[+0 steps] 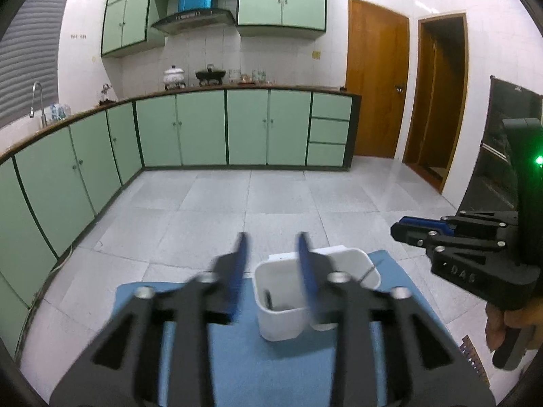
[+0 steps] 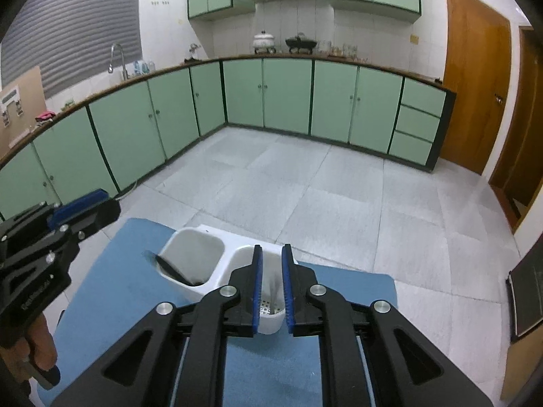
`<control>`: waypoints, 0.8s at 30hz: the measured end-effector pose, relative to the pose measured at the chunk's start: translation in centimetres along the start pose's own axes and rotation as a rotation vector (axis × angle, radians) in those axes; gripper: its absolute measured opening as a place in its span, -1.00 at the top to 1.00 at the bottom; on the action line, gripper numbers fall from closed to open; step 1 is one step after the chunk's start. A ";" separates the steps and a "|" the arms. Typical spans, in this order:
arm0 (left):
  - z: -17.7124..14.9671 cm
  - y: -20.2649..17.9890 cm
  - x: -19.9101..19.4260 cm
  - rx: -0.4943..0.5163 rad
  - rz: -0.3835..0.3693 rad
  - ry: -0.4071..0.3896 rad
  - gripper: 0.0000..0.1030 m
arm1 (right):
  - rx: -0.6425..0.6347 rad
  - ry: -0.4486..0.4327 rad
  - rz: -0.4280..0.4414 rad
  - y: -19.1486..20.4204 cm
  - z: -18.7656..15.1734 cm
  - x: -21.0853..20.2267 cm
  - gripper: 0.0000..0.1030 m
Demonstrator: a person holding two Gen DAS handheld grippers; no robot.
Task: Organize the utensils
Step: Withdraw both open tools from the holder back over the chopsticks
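Green-fronted kitchen cabinets [image 2: 288, 95] run along the far walls above a grey tiled floor [image 2: 305, 186], and a blue mat [image 1: 271, 366] covers the near work surface. On the left, the left gripper [image 1: 273, 268] hovers over the mat with its blue-padded jaws parted by a moderate gap and nothing between them. Just beyond it stands the white utensil holder [image 2: 190, 288], a two-compartment caddy near the mat's far edge. Its left compartment holds a dark spoon [image 2: 169, 266] leaning against the rim, handle pointing out to the left. Its right compartment, with a perforated bottom, holds thin pale utensils that are too blurred to name. On the right, the right gripper [image 2: 271, 285] sits above that compartment, its jaws parted by a narrow slit and gripping nothing. A brown wooden door [image 2: 475, 78] stands at the far right.
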State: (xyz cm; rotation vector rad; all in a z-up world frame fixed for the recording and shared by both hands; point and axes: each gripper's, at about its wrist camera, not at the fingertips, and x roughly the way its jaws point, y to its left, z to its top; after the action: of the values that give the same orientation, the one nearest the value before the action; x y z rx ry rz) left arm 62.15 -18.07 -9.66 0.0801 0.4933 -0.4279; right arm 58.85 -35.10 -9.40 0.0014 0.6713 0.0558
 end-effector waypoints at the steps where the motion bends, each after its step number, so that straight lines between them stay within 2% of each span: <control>1: 0.2 0.0 -1.7 0.006 0.005 -0.019 0.31 | 0.000 -0.025 0.008 0.1 0.2 -1.6 0.77; 3: 0.2 0.2 -4.9 0.005 0.006 -0.045 0.18 | 0.017 -0.069 0.026 0.2 -0.7 -5.5 0.74; 6: -1.2 0.8 -10.7 -0.012 0.020 -0.082 -0.12 | 0.029 -0.126 0.047 0.8 -3.4 -10.9 0.62; 8: -3.3 0.8 -14.6 -0.017 0.041 -0.102 -0.32 | 0.026 -0.164 0.046 1.7 -6.6 -15.0 0.59; 12: -9.2 0.5 -21.6 -0.028 0.070 -0.106 -0.41 | 0.030 -0.199 0.012 4.2 -15.6 -21.0 0.45; 15: -15.2 -0.4 -25.9 -0.030 0.113 -0.104 -0.49 | 0.051 -0.192 -0.009 6.1 -21.7 -22.9 0.41; 19: -22.2 -1.7 -29.1 -0.052 0.123 -0.083 -0.50 | 0.066 -0.159 -0.045 8.9 -30.0 -23.9 0.41; 21: -24.8 -2.3 -29.6 -0.046 0.126 -0.053 -0.50 | 0.112 -0.138 -0.053 9.5 -32.9 -24.2 0.41; 24: -28.3 -3.1 -29.5 -0.049 0.119 0.011 -0.50 | 0.132 -0.119 -0.059 10.1 -35.0 -24.1 0.41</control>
State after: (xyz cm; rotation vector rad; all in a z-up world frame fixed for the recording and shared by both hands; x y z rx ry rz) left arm 24.91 -4.68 -20.46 0.0643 0.5065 -0.2987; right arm 17.72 -26.89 -21.65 0.1108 0.5551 -0.0449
